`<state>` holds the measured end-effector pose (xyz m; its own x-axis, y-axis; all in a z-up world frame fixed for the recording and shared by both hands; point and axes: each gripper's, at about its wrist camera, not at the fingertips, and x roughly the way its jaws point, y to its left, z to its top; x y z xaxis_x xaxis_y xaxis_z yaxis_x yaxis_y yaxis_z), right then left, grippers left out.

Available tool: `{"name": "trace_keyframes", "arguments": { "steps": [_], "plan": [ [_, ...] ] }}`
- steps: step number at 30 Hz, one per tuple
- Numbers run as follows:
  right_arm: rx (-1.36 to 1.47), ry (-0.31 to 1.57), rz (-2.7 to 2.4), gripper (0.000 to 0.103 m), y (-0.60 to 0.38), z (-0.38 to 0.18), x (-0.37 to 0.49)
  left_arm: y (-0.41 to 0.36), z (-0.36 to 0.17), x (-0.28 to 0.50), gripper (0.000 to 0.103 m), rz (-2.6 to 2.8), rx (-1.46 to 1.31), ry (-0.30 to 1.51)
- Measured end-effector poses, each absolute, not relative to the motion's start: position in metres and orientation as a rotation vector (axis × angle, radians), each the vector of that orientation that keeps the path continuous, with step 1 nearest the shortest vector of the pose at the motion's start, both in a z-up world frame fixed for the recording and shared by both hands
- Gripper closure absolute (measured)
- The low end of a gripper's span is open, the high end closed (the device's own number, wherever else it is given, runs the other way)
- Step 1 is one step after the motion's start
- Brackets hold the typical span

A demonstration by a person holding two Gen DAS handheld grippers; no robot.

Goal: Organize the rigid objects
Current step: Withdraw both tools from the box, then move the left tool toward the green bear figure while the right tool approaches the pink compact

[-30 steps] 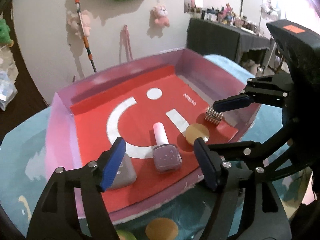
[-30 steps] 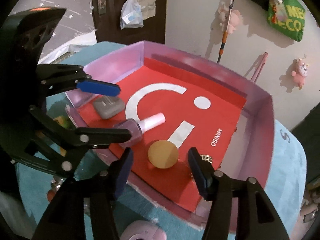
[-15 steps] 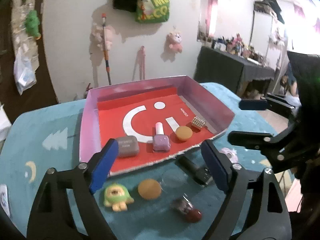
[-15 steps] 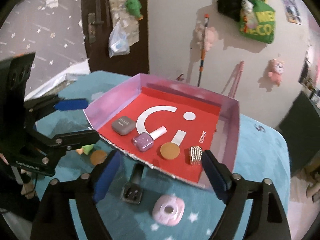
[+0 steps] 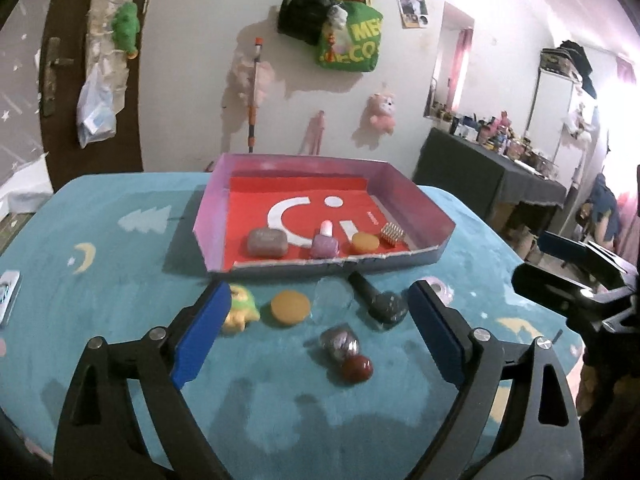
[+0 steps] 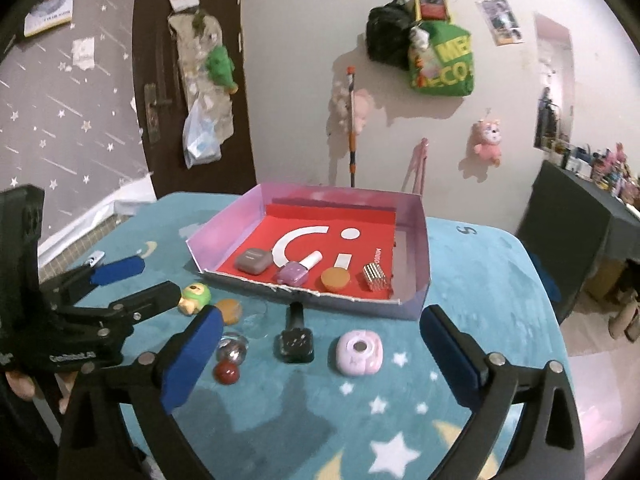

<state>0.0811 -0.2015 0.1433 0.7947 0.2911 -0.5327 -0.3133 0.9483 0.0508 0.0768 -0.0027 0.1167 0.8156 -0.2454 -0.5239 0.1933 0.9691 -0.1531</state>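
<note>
Between picks: your left tongs (image 5: 316, 334) and right tongs (image 6: 318, 352) hang empty over the table's near edge, jaws opening wide. Four items sit along the near wall of the pink-walled red-floored cardboard tray (image 6: 412, 236). Next, judge a pick: the pink rounded case (image 6: 359, 352) or black nail-polish bottle (image 6: 295, 338) near centre. A red marble (image 6: 226, 372) and clear glass disc (image 5: 333, 300) crowd beside them.

Teal star-moon tablecloth (image 6: 460, 360); pink-walled red tray (image 6: 422, 248); purple polish bottle (image 6: 294, 273); blue pads (image 6: 192, 354).
</note>
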Motion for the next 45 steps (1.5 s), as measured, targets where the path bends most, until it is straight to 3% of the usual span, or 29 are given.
{"name": "trace_keyframes", "arguments": {
  "steps": [22,45],
  "plan": [
    [0.02,0.62,0.175,0.0,-0.199,0.047,0.05,-0.011,0.043,0.062,0.012,-0.165,-0.066,0.677],
    [0.044,0.653,0.158,0.0,-0.202,0.037,0.058,-0.01,0.03,0.068,0.012,-0.167,-0.061,0.71]
  ]
}}
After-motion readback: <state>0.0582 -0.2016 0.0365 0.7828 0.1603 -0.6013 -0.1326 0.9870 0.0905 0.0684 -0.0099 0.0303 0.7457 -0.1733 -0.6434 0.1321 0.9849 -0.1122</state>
